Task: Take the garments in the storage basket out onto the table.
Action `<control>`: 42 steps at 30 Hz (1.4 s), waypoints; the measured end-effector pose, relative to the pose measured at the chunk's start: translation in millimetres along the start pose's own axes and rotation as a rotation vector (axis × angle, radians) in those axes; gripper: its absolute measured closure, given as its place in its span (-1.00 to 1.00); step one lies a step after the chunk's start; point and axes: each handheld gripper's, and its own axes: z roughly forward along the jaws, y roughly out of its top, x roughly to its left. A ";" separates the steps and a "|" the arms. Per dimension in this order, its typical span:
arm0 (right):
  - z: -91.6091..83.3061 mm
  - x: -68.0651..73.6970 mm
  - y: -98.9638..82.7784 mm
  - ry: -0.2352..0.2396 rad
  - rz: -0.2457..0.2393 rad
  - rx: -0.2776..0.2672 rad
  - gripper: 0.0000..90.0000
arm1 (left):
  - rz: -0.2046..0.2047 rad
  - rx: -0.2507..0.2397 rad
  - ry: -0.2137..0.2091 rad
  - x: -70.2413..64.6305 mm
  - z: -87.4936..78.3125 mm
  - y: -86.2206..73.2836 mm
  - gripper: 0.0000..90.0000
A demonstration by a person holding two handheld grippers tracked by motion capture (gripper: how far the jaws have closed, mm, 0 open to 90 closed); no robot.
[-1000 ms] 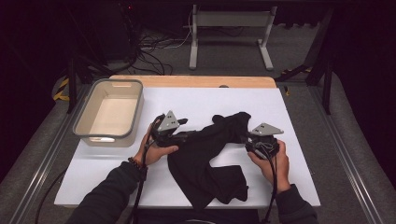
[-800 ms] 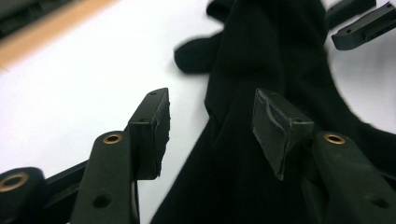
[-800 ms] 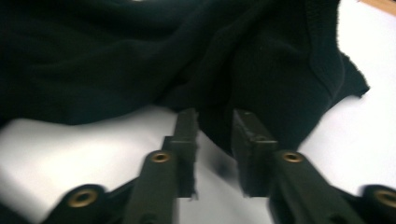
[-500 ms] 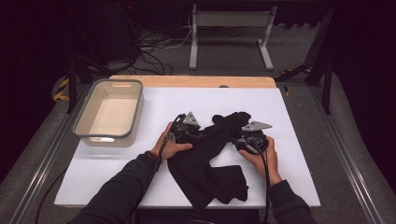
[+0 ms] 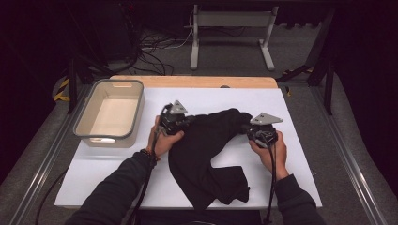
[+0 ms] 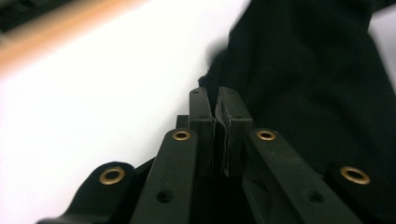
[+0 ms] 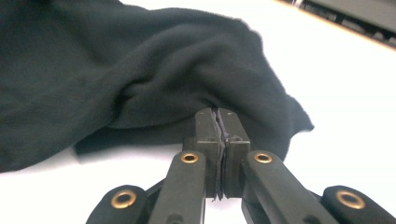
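I sit at a white table with a gripper in each hand, and a black cloth lies crumpled across the middle of the table in front of me. My left gripper reaches in from the left side of the cloth, and its jaws have just been closing; in the left gripper view the two black jaws stand pressed together with a thin fold of the cloth's edge pinched between them. My right gripper comes in from the right side of the cloth, and its jaws have also just been closing; in the right gripper view they meet tightly on a bunched ridge of the cloth, which rises in soft folds just ahead of the jaw tips. The upper part of the cloth stretches between the two grippers, while the rest of it spreads down toward my side of the table and ends in a rumpled heap near the table's front edge. To the left of the cloth, well apart from it, a shallow beige tub with a grey rim stands on the table. Beyond the white surface, a strip of bare wood shows along the far edge of the table.
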 end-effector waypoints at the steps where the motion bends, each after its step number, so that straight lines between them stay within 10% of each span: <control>1: 0.0 0.0 0.0 0.000 0.000 0.000 0.96 | 0.000 0.000 0.000 0.0 0.0 0.0 0.90; 5: -18.4 -23.3 33.4 -0.055 0.049 -0.127 0.97 | -0.018 -0.071 0.142 24.8 -41.2 29.0 0.89; 12: 5.3 -33.3 64.2 -0.089 0.043 -0.137 0.97 | -0.036 -0.042 0.245 49.4 -44.8 39.1 0.89; 22: 41.1 -38.8 72.0 -0.198 0.015 -0.070 0.93 | -0.068 -0.027 0.234 43.6 -26.3 34.5 0.50; 24: 39.4 -39.3 67.2 -0.203 0.069 -0.075 0.67 | -0.042 -0.038 0.192 29.0 -26.8 27.1 0.37; 32: 21.1 -14.1 40.7 -0.081 0.040 -0.053 0.46 | 0.089 -0.033 0.007 -32.1 -44.5 -22.2 0.02; 37: 26.7 11.1 2.6 0.047 0.101 0.013 0.19 | 0.141 0.063 -0.177 -71.3 -44.9 -73.1 -0.30; 42: 44.6 13.0 -8.6 0.053 0.171 0.084 -0.09 | 0.197 0.139 -0.275 -94.0 -39.8 -93.6 -0.45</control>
